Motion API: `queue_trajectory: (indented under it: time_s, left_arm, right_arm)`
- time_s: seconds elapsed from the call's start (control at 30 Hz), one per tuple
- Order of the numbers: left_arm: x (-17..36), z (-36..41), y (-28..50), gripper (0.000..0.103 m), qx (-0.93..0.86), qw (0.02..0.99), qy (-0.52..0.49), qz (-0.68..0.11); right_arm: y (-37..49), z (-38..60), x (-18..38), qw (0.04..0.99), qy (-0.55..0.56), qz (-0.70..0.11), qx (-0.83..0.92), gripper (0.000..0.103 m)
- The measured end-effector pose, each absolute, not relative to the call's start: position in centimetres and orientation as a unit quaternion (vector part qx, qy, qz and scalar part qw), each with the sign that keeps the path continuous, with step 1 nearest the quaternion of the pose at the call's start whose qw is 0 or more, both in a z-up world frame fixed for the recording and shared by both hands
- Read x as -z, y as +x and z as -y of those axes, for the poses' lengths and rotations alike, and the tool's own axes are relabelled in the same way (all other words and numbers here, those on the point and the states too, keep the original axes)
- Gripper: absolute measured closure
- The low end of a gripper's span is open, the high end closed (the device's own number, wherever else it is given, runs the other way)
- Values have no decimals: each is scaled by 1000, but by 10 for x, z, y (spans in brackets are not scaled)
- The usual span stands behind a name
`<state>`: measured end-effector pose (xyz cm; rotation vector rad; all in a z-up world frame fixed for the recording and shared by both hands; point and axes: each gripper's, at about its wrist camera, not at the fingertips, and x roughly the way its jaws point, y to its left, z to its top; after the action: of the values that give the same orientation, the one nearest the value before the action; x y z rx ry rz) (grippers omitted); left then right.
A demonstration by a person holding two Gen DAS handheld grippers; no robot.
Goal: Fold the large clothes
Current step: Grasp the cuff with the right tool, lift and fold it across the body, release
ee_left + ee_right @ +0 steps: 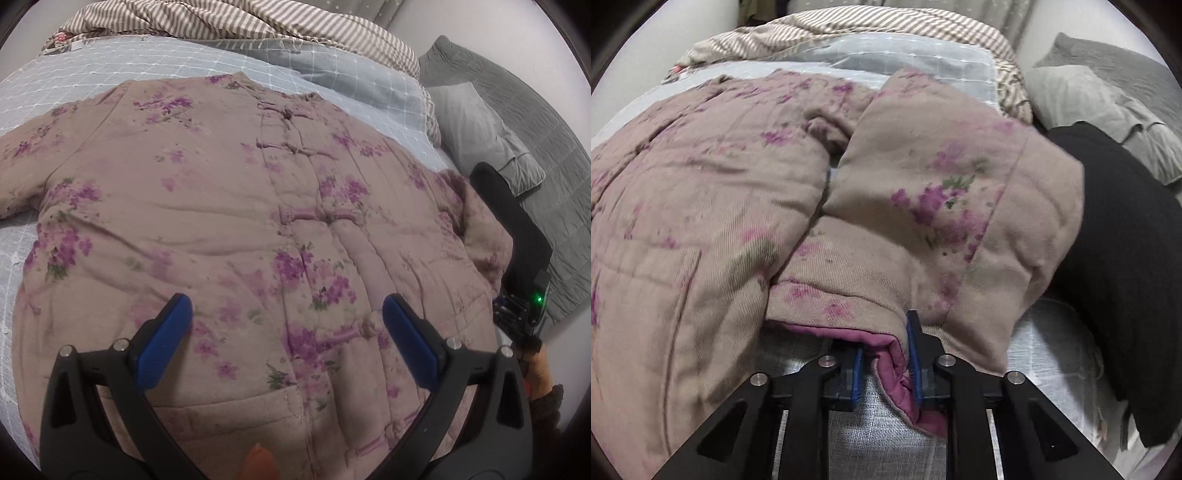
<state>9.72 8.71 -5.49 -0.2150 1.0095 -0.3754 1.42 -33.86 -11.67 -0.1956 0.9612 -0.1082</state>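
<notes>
Left wrist view. A padded floral jacket point(236, 221) lies front-up and spread flat on the bed point(332, 70), its collar toward the far end and its hem nearest the camera. The left gripper point(287, 325) hovers over the lower front with its jaws wide apart and nothing between the blue pads point(166, 343). The cloth is a dull mauve-brown with purple flower sprays, quilted in long vertical channels and closed down the middle by knotted fabric fastenings point(295, 118). The left sleeve runs out flat toward the frame edge; at the right edge the other sleeve is bunched up beside the right gripper point(524, 258), seen here from the side.

Right wrist view. The right gripper point(884, 373) has its jaws closed on the sleeve cuff point(897, 365), where a magenta lining shows. The sleeve point(942, 206) rises in a thick, rounded fold and leans over the jacket body. A dark ribbed cloth point(1126, 258) lies just beside it; a grey pillow point(1089, 99) and striped bedding point(849, 29) sit farther off.

Progress, as judged: folding is at its first stage. One sleeve is lifted for folding inward; the other sleeve and the body folds remain. The padding looks bulky and springy, so creases may hold poorly.
</notes>
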Motion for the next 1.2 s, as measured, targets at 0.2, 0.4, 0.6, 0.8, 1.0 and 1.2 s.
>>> queue_trajectory:
  time_s: [0.2,0.4,0.6,0.8,1.0,1.2]
  left_arm:
    - [46,-83,96,1,180,861,-71,-470]
    - [41,-80,97,1,187,864,-63,-463]
    - [38,-78,94,1,191,866,-49,-459]
    - [32,-84,90,1,186,880,-27,-437]
    - [45,-92,93,1,177,877,-33,-445]
    - [51,-97,93,1,173,876,-19,-450]
  right_arm:
    - [2,340,64,914,-51,-394,81,88]
    - [-3,344,-20,947,-37,-301,109,88]
    - [15,387,-85,948,-29,-257,185,89]
    - [51,487,-113,917,-6,-272,292,90]
    - [82,586,-64,855,11,-348,384,90]
    - [92,613,-13,804,1,-376,460,61]
